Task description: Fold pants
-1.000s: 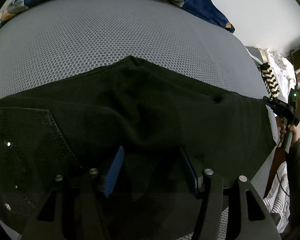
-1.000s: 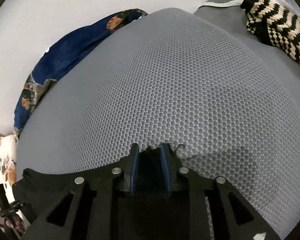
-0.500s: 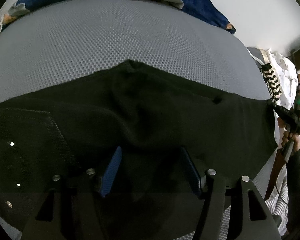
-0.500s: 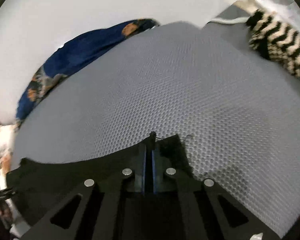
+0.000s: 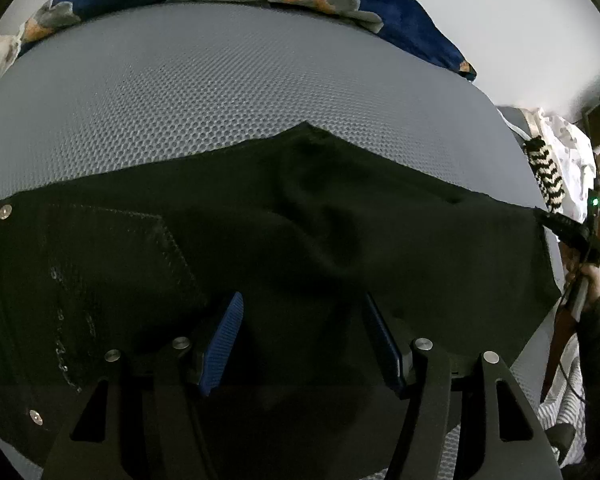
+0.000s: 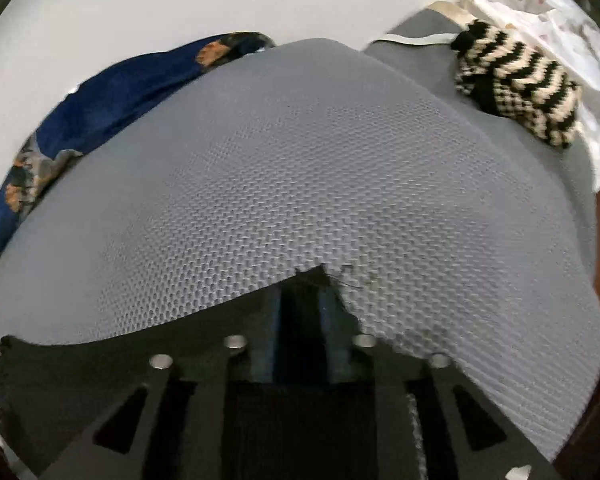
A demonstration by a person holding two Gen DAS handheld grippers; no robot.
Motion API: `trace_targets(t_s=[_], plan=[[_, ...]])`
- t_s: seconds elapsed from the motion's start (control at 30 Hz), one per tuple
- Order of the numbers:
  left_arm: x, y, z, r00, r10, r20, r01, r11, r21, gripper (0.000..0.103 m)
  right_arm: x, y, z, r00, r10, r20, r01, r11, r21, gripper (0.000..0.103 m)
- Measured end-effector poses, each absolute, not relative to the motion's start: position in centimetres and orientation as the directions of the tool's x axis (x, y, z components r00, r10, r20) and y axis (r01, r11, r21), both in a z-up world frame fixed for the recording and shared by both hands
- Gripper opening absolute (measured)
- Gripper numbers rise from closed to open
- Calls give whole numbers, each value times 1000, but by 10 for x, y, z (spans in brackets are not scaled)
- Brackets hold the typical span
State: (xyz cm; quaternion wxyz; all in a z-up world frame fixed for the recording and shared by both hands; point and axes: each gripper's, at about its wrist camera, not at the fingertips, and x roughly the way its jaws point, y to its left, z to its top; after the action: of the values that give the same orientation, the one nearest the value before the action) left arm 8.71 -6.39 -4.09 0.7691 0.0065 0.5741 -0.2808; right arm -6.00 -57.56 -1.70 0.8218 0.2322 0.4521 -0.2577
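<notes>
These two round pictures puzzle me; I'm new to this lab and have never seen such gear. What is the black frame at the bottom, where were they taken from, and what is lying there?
There is no robot. A person carries a hand-held gripper in each hand, with a wide-angle camera on each looking along its two fingers, so the black frame is the gripper itself.

In the left view, the left hand-held gripper hangs over black pants spread on a grey mesh mat. Its blue pads stand apart and pinch nothing. At the right edge you see the right hand-held gripper at the pants' corner.

The right view looks from that gripper; its jaws are opening, with the pants' corner between them.

Behind lie a blue blanket and a striped knit.
</notes>
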Motion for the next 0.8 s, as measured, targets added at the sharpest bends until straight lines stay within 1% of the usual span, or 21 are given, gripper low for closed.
trace_targets(t_s=[0.07, 0.13, 0.2, 0.27, 0.37, 0.43, 0.53, 0.6, 0.67, 0.73, 0.8], plan=[[87, -61, -35, 187, -441, -878, 444, 835, -326, 63, -63, -569, -2, 476, -246, -844, 643, 753, 144, 25], [87, -54, -28, 211, -436, -875, 449, 838, -309, 63, -60, -554, 19, 500, -284, -818, 627, 771, 115, 25], [91, -42, -21, 244, -434, -867, 446, 844, -297, 63, -44, -529, 34, 536, -242, -809, 548, 828, 115, 25], [96, -30, -18, 268, -418, -868, 436, 856, -278, 63, -19, -495, 43, 558, -164, -814, 443, 888, 124, 25], [102, -12, -13, 296, -405, -865, 414, 871, -266, 63, 26, -430, 44, 570, 27, -821, 225, 956, 187, 25], [105, 0, -10, 313, -400, -862, 401, 878, -262, 63, 58, -380, 38, 534, 195, -823, 64, 961, 269, 25], [107, 17, -8, 332, -376, -865, 384, 891, -240, 63, 99, -310, 29, 457, 374, -807, -121, 925, 360, 25], [110, 29, -8, 337, -371, -865, 370, 897, -241, 63, 123, -270, 20, 388, 470, -793, -213, 882, 420, 25], [112, 39, -10, 338, -374, -864, 353, 901, -252, 63, 144, -233, 12, 318, 506, -802, -296, 856, 423, 27], [111, 45, -10, 337, -391, -857, 352, 896, -270, 63, 156, -210, 5, 296, 496, -816, -341, 853, 394, 30], [110, 49, -11, 337, -403, -851, 360, 890, -279, 63, 167, -194, -5, 253, 505, -825, -377, 837, 397, 30]])
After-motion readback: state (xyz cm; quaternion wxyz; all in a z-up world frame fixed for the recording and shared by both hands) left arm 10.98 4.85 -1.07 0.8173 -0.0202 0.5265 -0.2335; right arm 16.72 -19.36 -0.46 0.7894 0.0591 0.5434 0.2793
